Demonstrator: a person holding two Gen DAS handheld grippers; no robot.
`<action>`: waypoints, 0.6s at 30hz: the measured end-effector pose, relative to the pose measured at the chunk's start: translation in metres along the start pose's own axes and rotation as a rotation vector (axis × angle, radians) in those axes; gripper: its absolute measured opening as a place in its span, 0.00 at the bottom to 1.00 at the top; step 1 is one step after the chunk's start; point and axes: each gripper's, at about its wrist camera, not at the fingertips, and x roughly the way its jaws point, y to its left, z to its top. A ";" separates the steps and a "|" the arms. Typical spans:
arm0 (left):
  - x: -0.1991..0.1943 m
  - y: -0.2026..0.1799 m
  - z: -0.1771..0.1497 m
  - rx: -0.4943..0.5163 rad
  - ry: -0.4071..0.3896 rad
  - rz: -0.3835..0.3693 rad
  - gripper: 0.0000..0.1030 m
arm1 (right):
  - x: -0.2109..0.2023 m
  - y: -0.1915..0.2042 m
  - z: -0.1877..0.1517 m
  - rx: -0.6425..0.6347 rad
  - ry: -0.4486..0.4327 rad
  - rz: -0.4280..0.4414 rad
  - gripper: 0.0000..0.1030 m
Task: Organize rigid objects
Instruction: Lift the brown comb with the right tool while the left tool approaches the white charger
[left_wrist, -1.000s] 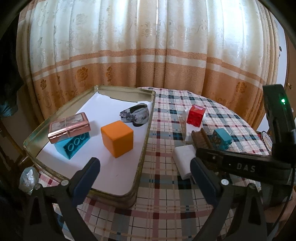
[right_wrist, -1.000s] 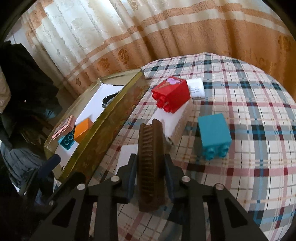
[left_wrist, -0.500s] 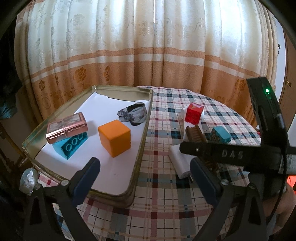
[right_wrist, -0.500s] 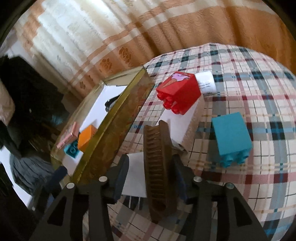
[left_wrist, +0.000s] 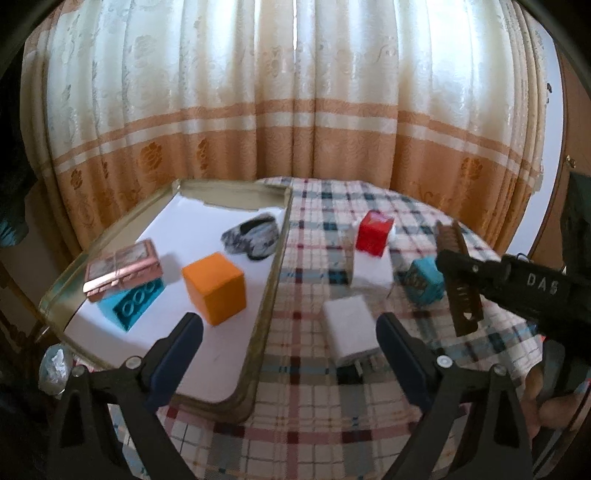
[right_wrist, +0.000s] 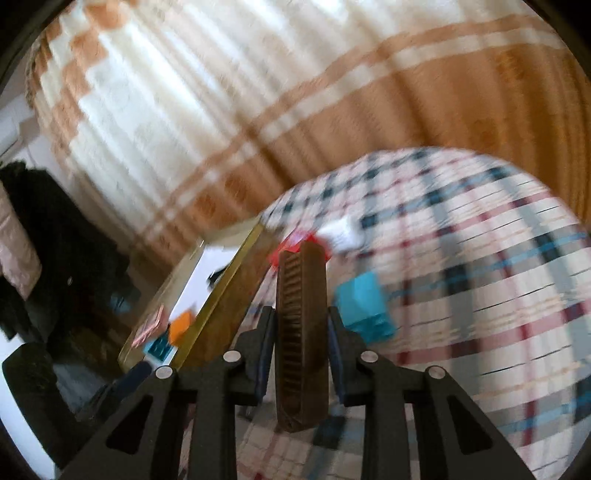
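Blurrily, right tool clamps a brown comb hiding the red block; left tool gapes

Bare near corner of tray beside orange cube; elsewhere blocked by tin, clip.

My right wrist view is smeared with motion blur: the red block shows only as a sliver behind the brown comb, and the tin tray contents are too blurred to name. In the left view, my right gripper hides part of the teal block.
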 end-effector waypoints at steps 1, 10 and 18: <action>-0.001 -0.003 0.002 0.005 -0.012 -0.001 0.93 | -0.003 -0.005 0.001 0.025 -0.015 -0.005 0.28; 0.031 -0.042 0.010 0.077 0.113 -0.019 0.84 | -0.013 -0.023 0.003 0.109 -0.067 -0.021 0.29; 0.059 -0.061 0.007 0.121 0.229 0.031 0.75 | -0.013 -0.028 0.002 0.113 -0.061 -0.013 0.29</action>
